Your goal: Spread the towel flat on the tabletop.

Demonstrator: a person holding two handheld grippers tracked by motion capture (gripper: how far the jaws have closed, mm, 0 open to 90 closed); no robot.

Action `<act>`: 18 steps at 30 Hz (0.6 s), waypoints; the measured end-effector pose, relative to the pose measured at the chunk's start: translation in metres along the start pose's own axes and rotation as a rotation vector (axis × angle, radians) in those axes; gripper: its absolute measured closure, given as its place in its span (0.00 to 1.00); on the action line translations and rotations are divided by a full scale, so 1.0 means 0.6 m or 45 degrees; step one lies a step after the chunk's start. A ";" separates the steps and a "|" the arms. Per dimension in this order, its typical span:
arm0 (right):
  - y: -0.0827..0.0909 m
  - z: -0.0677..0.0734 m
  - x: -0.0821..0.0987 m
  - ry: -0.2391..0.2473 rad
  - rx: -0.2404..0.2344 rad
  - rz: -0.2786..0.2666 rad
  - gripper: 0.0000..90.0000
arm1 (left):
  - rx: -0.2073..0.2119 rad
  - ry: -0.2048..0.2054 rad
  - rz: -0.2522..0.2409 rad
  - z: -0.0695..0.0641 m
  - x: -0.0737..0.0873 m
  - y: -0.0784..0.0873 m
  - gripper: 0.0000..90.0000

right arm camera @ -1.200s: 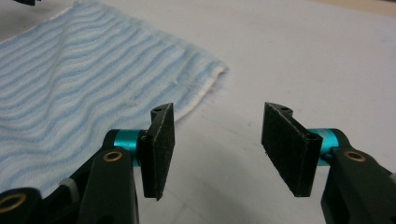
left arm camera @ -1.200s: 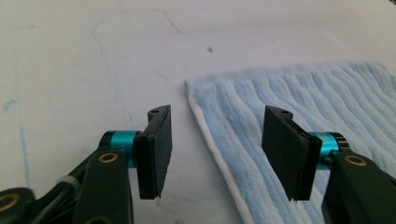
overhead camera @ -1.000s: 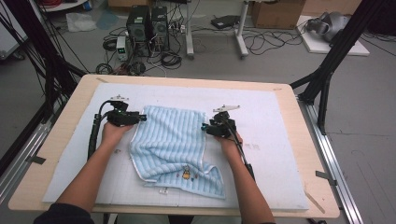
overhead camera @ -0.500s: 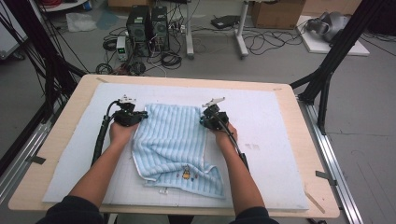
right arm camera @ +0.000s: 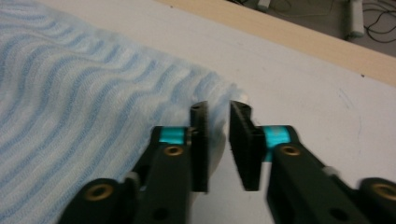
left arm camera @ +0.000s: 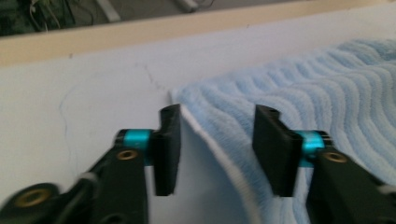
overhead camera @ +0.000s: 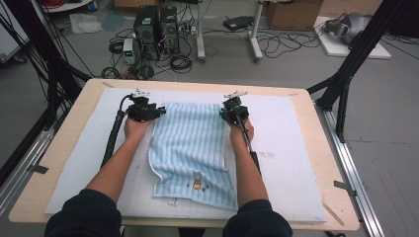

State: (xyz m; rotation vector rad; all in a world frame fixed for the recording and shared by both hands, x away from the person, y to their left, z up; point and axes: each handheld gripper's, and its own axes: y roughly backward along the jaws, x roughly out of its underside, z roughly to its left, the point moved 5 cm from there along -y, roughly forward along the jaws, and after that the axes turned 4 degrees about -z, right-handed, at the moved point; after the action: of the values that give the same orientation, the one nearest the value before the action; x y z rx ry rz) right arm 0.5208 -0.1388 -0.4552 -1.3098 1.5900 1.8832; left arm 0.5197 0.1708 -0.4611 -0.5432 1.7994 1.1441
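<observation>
A: Where does the towel (overhead camera: pixel 190 153) lie?

B: Flat on the white mat (overhead camera: pixel 291 163), in its middle, on the wooden table (overhead camera: pixel 321 148). Pale blue ribbed cloth with a white hem; the far edge runs between the two hands, and the near edge carries a small stitched figure.

A: Left gripper (left arm camera: pixel 217 140)?

B: At the towel's far left corner. Its jaws have just been opening and stand spread. In the left gripper view the hemmed edge of the towel (left arm camera: pixel 299 98) runs up between them, but neither pad presses on it.

A: And the right gripper (right arm camera: pixel 218 140)?

B: At the far right corner. Jaws have also just been opening, though the gap is narrow. In the right gripper view the corner of the towel (right arm camera: pixel 93 102) reaches into that gap; the left jaw sits against the cloth, the right one stands clear over bare mat. No pinch that I can see.

A: Hands?

B: Both forearms come in from the near edge, one along each side of the towel.
</observation>
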 end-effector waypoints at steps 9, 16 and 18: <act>0.032 -0.016 0.020 -0.152 -0.107 -0.037 0.55 | 0.016 0.066 0.054 0.010 0.024 0.033 0.51; 0.052 0.009 0.050 -0.110 -0.205 -0.005 0.55 | 0.159 0.048 0.142 -0.023 0.050 0.040 0.55; 0.057 0.019 0.060 -0.093 -0.245 0.013 0.56 | 0.182 0.023 0.121 -0.036 0.052 0.044 0.56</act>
State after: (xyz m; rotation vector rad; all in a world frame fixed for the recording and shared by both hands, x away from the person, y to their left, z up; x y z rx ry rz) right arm 0.4720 -0.1493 -0.4653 -1.2937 1.4112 2.1087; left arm 0.4748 0.1675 -0.4719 -0.3888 1.9227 1.0663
